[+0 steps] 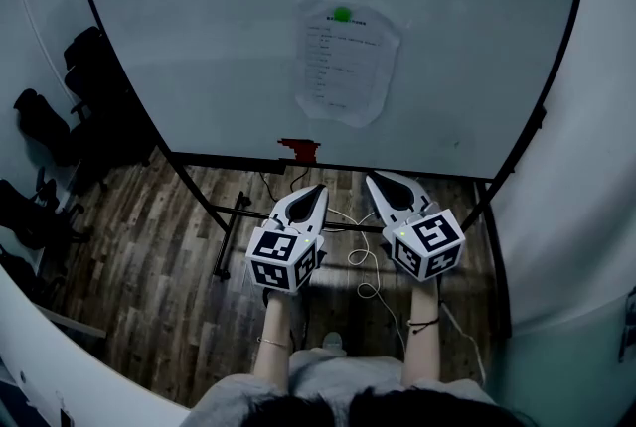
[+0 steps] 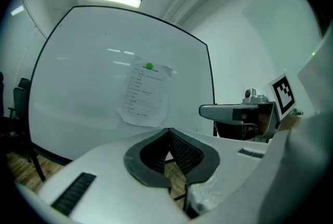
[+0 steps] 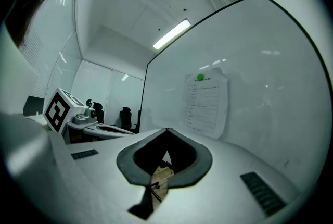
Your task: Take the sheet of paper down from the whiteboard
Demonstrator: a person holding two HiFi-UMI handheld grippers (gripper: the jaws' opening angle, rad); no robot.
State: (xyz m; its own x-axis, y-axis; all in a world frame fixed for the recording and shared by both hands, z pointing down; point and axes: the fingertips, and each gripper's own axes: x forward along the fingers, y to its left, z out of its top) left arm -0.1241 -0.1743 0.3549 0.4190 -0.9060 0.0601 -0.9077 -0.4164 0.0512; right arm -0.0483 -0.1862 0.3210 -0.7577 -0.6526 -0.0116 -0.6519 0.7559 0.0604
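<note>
Paper (image 1: pixel 347 63) stuck on whiteboard (image 1: pixel 199 38) under green magnet (image 1: pixel 342 15), left hand-held gripper (image 1: pixel 319 189) clenched empty, right hand-held gripper (image 1: pixel 375 180) likewise

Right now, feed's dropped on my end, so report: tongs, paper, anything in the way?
Left tongs, right tongs: shut, empty, short of the whiteboard. Sheet of paper on it, pinned by green magnet. Nothing seen in the way.
</note>
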